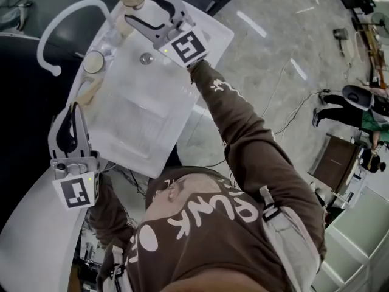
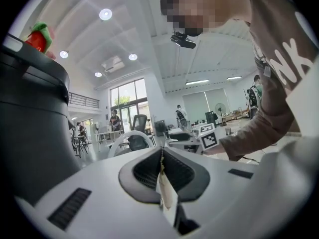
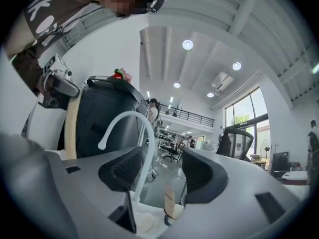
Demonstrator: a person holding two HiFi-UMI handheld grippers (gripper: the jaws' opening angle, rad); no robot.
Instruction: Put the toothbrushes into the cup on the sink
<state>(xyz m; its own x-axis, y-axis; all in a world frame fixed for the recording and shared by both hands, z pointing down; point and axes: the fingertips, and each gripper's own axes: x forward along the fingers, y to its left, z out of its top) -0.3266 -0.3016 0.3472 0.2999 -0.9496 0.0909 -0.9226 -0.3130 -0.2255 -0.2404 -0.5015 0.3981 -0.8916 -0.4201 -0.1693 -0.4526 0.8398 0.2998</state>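
Observation:
My right gripper (image 1: 137,6) hangs open over the far corner of the white sink (image 1: 200,29), its jaws either side of the cup (image 1: 132,0). In the right gripper view the cup (image 3: 173,214) stands below the open right gripper (image 3: 162,169) with a tan toothbrush (image 3: 169,198) upright in it, clear of both pads. My left gripper (image 1: 74,108) is at the sink's left rim, shut on a second tan toothbrush (image 2: 167,195). This held toothbrush (image 3: 71,128) shows as a long strip under the left gripper (image 3: 56,86).
A white arched faucet (image 1: 58,20) rises at the sink's back left, close to the cup. A round pale dish (image 1: 93,61) sits on the rim beside it. The drain (image 1: 146,58) lies in the basin. A dark curved body (image 1: 18,120) borders the sink's left.

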